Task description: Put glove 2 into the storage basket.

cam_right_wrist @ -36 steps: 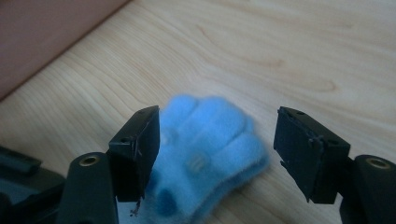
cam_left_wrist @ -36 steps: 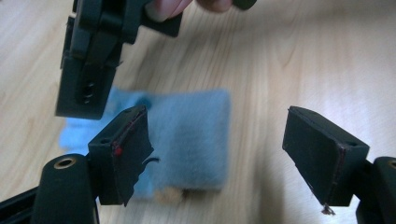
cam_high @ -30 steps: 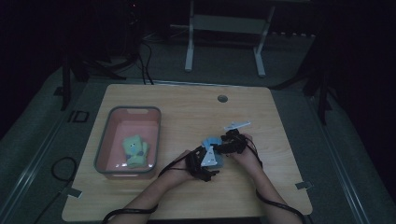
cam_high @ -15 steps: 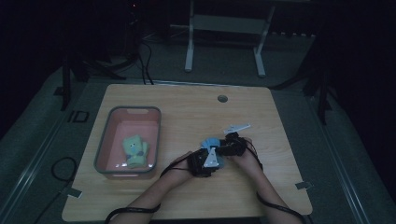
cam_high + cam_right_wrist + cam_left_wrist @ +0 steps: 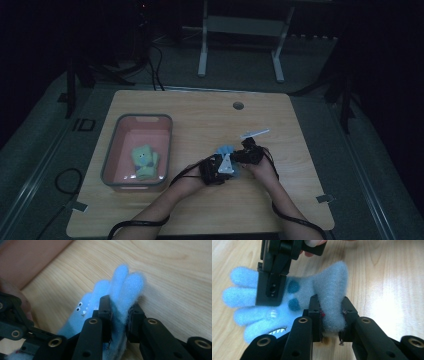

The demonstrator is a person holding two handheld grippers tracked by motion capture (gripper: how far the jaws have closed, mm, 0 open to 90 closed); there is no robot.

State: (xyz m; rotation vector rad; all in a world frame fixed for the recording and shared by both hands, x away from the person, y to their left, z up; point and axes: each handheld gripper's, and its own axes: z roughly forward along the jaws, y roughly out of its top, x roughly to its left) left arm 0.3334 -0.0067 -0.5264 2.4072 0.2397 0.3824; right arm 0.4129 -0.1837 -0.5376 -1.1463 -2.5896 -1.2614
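From the high view I've got both grippers bunched together right of the middle of the desk (image 5: 280, 110), left gripper (image 5: 216, 169) and right gripper (image 5: 246, 155) facing each other with the fuzzy blue glove (image 5: 226, 151) between them, lying on the wood. Off to the left sits the pink bin (image 5: 112, 150) with a green glove (image 5: 145, 159) inside it, well apart from where I'm working. It's dim, so details are small there. In the left gripper view it's much clearer: my left gripper (image 5: 329, 315) has just been closing and its jaws are now clamped on the cuff end of the blue glove (image 5: 294, 297), fabric bunched up between the pads. The right gripper (image 5: 272, 287) comes down from the top of that view onto the finger end, beside two dark blue spots. In the right gripper view, my right gripper (image 5: 120, 320) has also just been closing, and its jaws pinch the blue glove (image 5: 125, 285) at the fingers, which stick up past the pads; a little printed face shows on the fabric to the left.
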